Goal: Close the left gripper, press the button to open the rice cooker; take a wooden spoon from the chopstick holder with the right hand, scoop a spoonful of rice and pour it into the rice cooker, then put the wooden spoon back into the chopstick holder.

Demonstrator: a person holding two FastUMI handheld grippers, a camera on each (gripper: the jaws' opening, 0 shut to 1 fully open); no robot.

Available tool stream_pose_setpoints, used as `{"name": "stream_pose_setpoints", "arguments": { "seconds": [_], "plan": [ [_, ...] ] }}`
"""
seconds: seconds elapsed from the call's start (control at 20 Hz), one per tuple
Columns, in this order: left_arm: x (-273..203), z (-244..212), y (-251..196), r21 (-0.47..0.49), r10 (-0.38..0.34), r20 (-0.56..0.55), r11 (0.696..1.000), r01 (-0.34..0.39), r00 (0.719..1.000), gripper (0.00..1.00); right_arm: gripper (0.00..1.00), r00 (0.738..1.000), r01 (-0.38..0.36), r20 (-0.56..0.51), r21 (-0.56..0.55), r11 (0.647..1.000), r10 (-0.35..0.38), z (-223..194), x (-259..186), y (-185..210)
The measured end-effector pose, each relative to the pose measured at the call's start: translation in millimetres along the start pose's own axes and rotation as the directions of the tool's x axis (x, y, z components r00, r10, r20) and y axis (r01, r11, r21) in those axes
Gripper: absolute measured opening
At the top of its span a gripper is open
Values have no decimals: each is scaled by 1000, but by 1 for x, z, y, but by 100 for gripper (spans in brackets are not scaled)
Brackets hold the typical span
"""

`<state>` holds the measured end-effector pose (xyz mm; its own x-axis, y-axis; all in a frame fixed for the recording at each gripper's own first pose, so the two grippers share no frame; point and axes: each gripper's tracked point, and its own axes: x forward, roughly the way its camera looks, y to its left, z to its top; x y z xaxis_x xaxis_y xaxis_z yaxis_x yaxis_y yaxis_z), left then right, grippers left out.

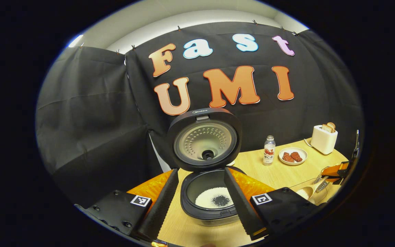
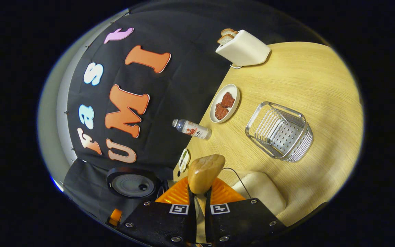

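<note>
Currently the right tongs [image 2: 200, 202] are clamping the wooden spoon [image 2: 205, 176] by its handle, bowl forward, over the rice container [image 2: 262, 192]. Left tongs [image 1: 201, 202] are hanging wide open and empty, framing the rice cooker [image 1: 206, 195], lid up, rice already inside. Chopstick holder [image 2: 279, 132] is sitting on the surface [image 2: 314, 82], well apart.

Perforated shiny metal chopstick holder [image 2: 281, 132]

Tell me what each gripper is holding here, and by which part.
The right gripper is shut on the wooden spoon, fingers clamped on its handle just below the bowl. The left gripper is open and holds nothing.
</note>
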<state>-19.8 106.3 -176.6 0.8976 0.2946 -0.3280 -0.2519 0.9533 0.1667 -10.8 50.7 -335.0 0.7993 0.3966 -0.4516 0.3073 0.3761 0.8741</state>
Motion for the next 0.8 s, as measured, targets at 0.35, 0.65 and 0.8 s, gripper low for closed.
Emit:
{"name": "stream_pose_setpoints", "arguments": {
  "seconds": [0.35, 0.65, 0.8],
  "plan": [
    [-5, 7, 3, -15, 17, 32, 1000, -17, 999, 84, 9, 997, -75, -4, 119, 990, 76, 15, -7, 21],
    [-8, 9, 20, -34, 60, 48, 998, -58, 997, 84, 9, 990, -139, 9, 209, 968, 140, 26, -12, 44],
    [-13, 10, 27, -45, 78, 60, 996, -76, 995, 84, 9, 984, -174, 8, 226, 958, 177, 27, -12, 67]
  ]
}}
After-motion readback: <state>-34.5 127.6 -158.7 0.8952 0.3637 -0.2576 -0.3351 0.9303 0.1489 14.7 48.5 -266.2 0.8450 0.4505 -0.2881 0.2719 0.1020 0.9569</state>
